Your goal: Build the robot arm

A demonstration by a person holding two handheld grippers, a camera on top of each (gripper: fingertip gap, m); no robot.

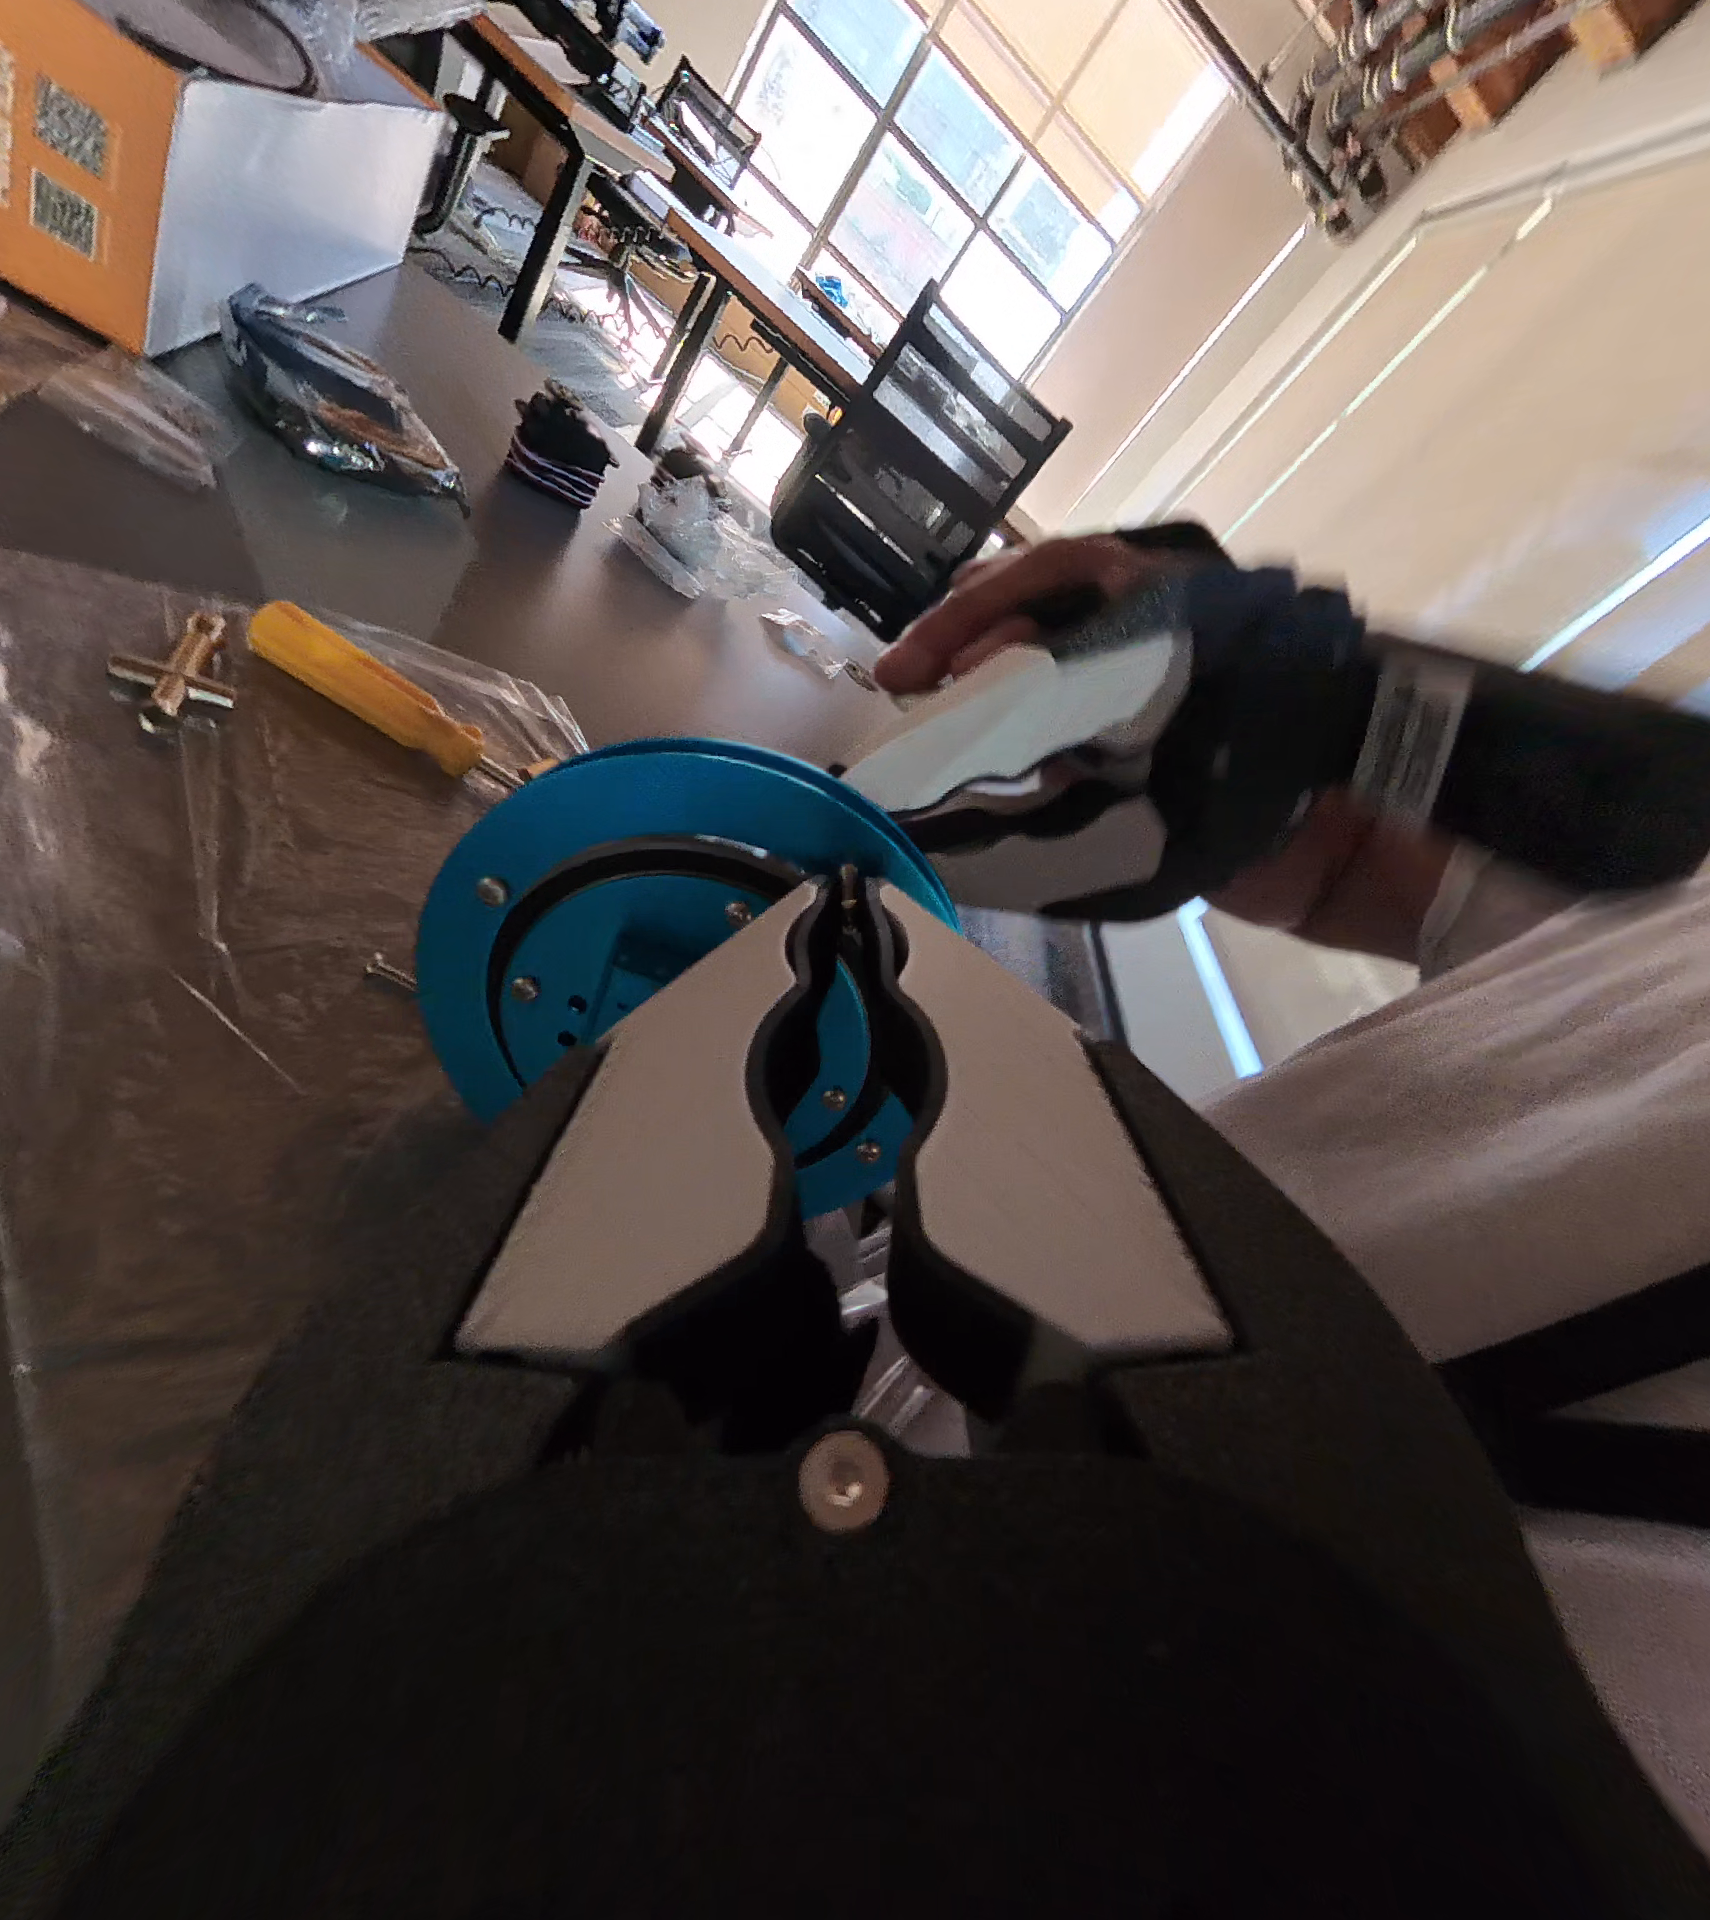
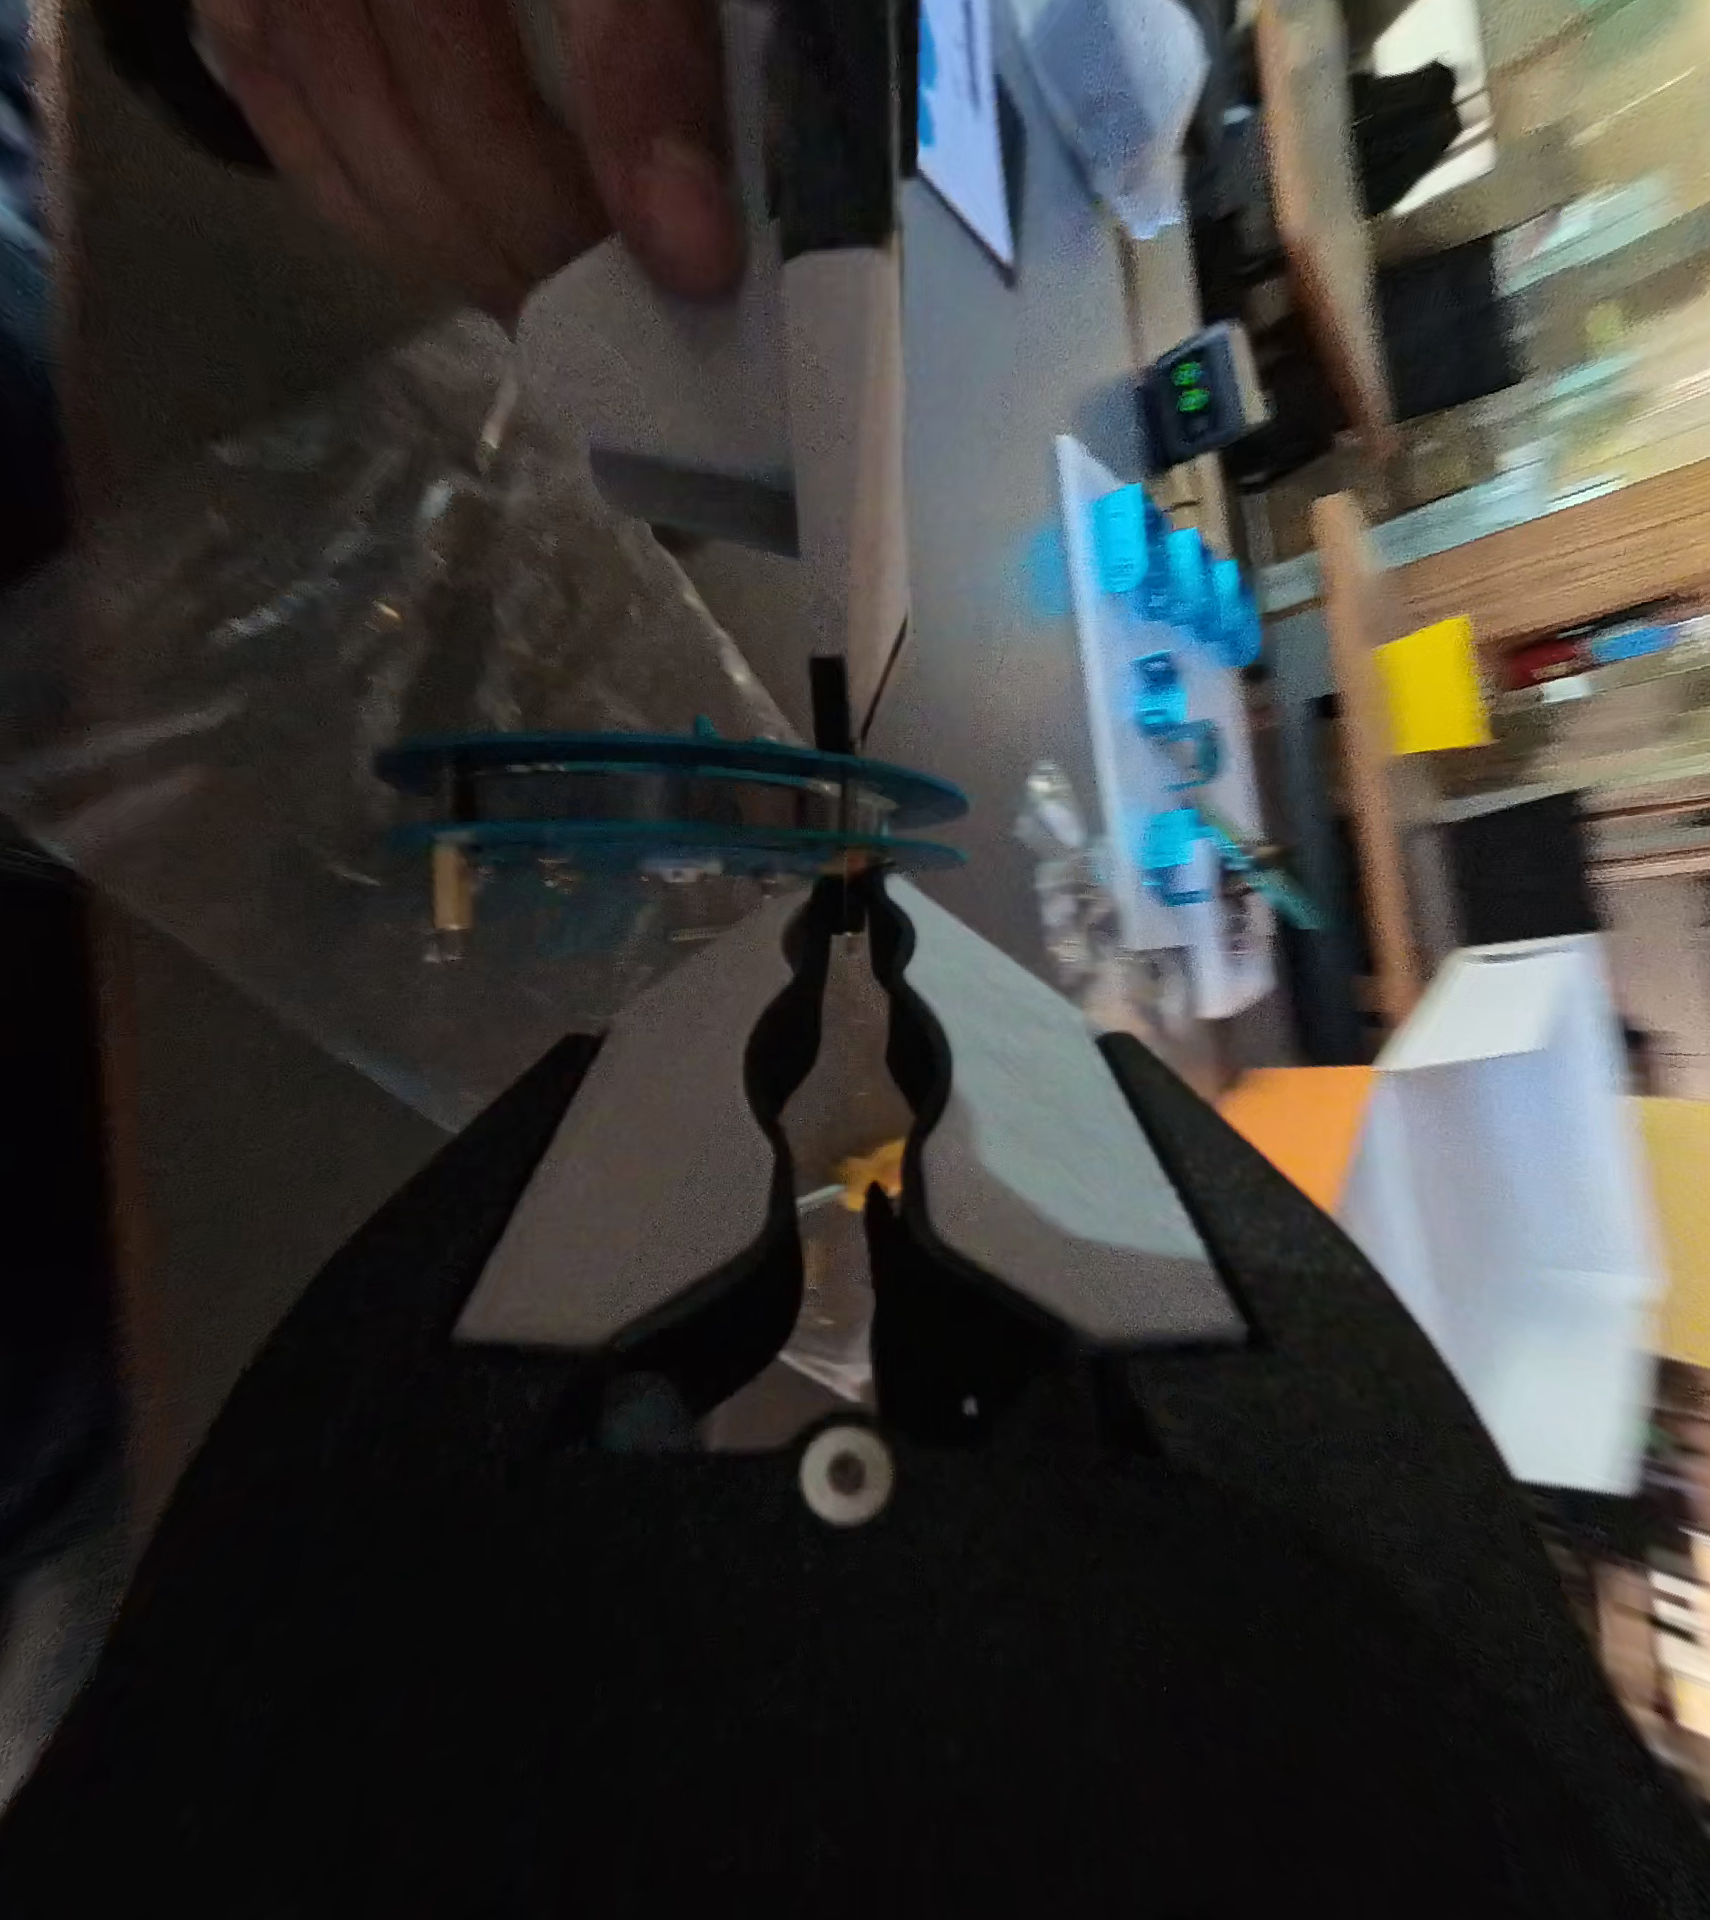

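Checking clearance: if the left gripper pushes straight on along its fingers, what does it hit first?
The left gripper is shut on a small screw, with the blue disc assembly directly behind its tips. Going straight on, it would likely meet that disc's face first; the gap is hard to judge.

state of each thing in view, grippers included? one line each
left gripper: shut on a small screw
right gripper: shut on a thin black pin
blue disc assembly: tilted on edge, plates stacked
yellow screwdriver: lying flat on plastic sheet

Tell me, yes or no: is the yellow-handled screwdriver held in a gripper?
No. The yellow-handled screwdriver lies on the clear plastic sheet, untouched by either gripper.
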